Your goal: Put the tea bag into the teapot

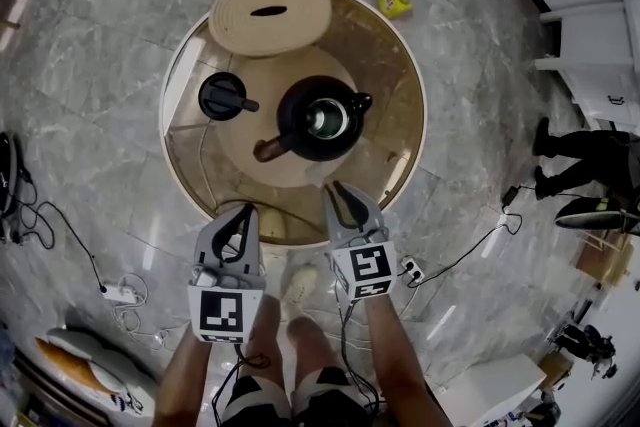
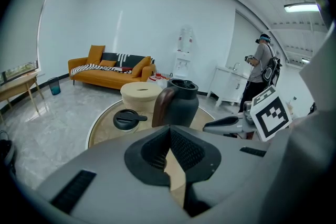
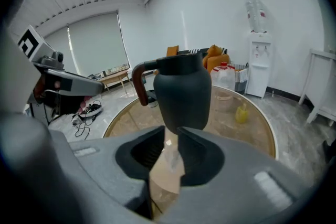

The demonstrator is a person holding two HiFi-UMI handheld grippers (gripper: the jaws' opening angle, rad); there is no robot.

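Note:
The black teapot [image 1: 322, 120] stands open in the middle of the round glass table [image 1: 408, 85], its brown handle towards me. Its lid [image 1: 224, 97] lies to the left of it. In the right gripper view a small pale, translucent tea bag [image 3: 171, 151] lies on the table in front of the teapot [image 3: 184, 93]. I see it through the narrow gap of my right gripper [image 3: 170, 135], whose pads do not press on it. My left gripper [image 2: 169, 130] is shut and empty, short of the teapot [image 2: 181, 105] and lid [image 2: 127, 119]. Both grippers [image 1: 245, 211] [image 1: 338, 191] hover at the near rim.
A tan woven round cover [image 1: 270, 12] lies at the table's far side. A small yellow object [image 1: 397, 1] sits by the far right rim. Cables and a power strip [image 1: 120, 293] lie on the floor. A person [image 2: 261, 68] stands to the right, an orange sofa [image 2: 110, 72] behind.

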